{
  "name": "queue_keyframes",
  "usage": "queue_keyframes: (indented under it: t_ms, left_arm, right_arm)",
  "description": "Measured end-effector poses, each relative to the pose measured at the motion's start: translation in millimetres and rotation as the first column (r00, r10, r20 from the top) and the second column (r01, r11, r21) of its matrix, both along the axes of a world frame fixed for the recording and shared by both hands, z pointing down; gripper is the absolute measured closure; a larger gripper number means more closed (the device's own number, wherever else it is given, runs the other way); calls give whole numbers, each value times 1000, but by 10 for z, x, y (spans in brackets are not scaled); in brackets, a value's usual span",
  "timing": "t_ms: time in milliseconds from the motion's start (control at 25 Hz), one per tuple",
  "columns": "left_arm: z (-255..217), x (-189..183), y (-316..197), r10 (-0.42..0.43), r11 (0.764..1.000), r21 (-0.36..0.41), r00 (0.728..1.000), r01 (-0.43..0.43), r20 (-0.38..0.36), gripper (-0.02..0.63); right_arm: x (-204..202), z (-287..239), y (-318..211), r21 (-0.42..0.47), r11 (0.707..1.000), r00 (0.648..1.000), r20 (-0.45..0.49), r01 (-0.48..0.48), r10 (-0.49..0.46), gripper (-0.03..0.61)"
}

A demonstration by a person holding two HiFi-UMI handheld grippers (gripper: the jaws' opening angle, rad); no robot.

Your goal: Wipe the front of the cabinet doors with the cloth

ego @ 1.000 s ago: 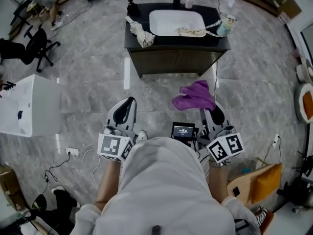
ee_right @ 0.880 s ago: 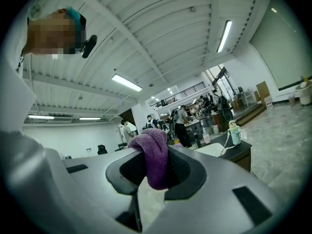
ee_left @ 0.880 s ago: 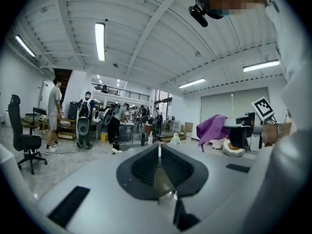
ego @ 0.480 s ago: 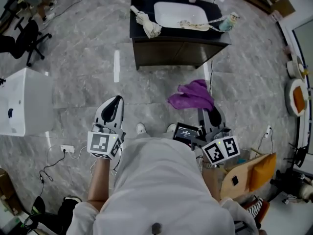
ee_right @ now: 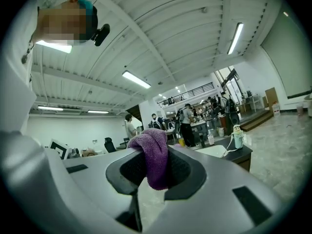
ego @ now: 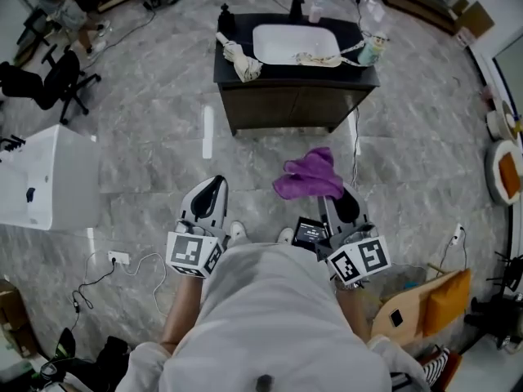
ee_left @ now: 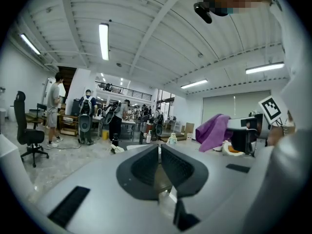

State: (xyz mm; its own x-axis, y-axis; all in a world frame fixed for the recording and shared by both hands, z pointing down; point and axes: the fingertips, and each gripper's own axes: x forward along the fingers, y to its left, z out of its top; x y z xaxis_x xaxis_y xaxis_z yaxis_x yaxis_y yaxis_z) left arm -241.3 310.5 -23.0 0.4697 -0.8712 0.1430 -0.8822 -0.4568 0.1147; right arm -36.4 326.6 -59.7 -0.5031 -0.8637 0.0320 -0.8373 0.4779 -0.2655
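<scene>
A dark vanity cabinet (ego: 290, 104) with a white sink stands on the floor ahead of me; its two brown doors face me. My right gripper (ego: 325, 196) is shut on a purple cloth (ego: 309, 175), which bunches out over its jaws and hangs some way short of the cabinet. In the right gripper view the purple cloth (ee_right: 154, 156) is pinched between the dark pads, and the cabinet (ee_right: 233, 155) shows at the right. My left gripper (ego: 214, 183) is shut and holds nothing; it points level at the floor left of the cabinet. The cloth (ee_left: 214, 130) also shows in the left gripper view.
On the cabinet top lie a rolled white cloth (ego: 239, 58), a bottle (ego: 372, 47) and a soap dispenser (ego: 222, 15). A white box (ego: 45, 174) stands at the left, an office chair (ego: 49, 80) behind it. Cables and a socket strip (ego: 120, 258) lie on the floor. A cardboard box (ego: 433, 305) sits at my right.
Both grippers and the view swayed sideways as the person walked; the cabinet stays about as far ahead. The cloth remains held in the right gripper.
</scene>
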Motion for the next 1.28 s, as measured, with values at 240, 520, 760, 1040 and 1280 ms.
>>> queue_keyframes:
  t_ms: [240,520,760,1040,1280]
  left_arm:
    - [-45,550,204,56,998,16,998,-56,21,591]
    - [-15,627,342,73,997,7,997,-73,40,591]
    - [-72,575,342,84,996,16,996,-84,29,591]
    - [-63,425,374,93,995,18,996,-93,13,591]
    - [-57,346,357,117,993,24,993,-117,1,591]
  right_arm:
    - [336,150,260,-19,1000,1000,6,-1,2,495]
    - [395,137,399,8,1000,1000,-16,-2,2,499]
    - [317,122,436,0,1000,1000,-16,-4,4,499]
    - [164,97,494,0,1000,1000,-26,-13,13,499]
    - [68,115,518,-9,999,999,-38,-32,31,499]
